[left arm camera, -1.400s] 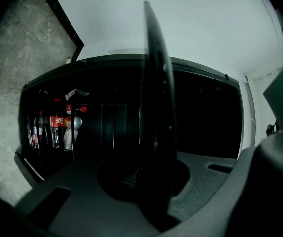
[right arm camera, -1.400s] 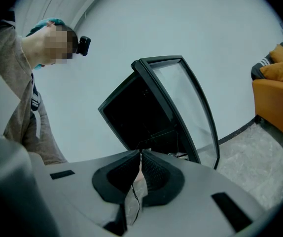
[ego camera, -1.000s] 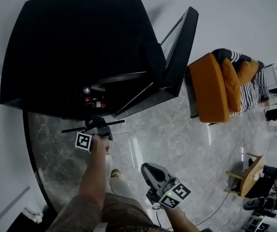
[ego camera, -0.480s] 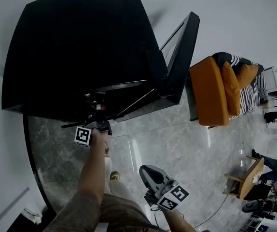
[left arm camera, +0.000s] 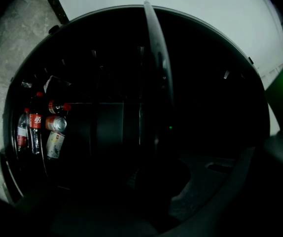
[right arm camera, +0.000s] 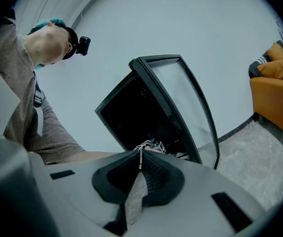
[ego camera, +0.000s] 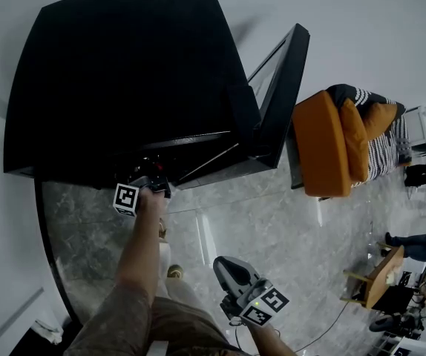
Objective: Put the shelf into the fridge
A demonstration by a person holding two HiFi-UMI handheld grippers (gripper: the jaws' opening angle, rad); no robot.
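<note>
The black fridge point(ego camera: 124, 73) stands with its glass door point(ego camera: 280, 87) swung open to the right. My left gripper point(ego camera: 150, 178) reaches level into the dark opening and is shut on the shelf. In the left gripper view the shelf point(left arm camera: 157, 73) is a thin dark plate seen edge-on, running away from the jaws into the cabinet. From the head view the shelf is almost wholly hidden inside. My right gripper point(ego camera: 222, 262) hangs low by the person's legs, shut and empty, pointing at the fridge point(right arm camera: 131, 112) and its door point(right arm camera: 181, 98).
Bottles point(left arm camera: 33, 127) and a can point(left arm camera: 56, 123) sit at the left inside the fridge. An orange armchair point(ego camera: 328, 143) with a striped cushion point(ego camera: 384, 143) stands right of the door. A small wooden table point(ego camera: 376, 277) and a person's legs point(ego camera: 421, 247) are further right.
My left gripper has moved up toward the fridge. The shelf, seen before as a dark bar outside the opening, has slid inside. The right gripper has stayed put.
</note>
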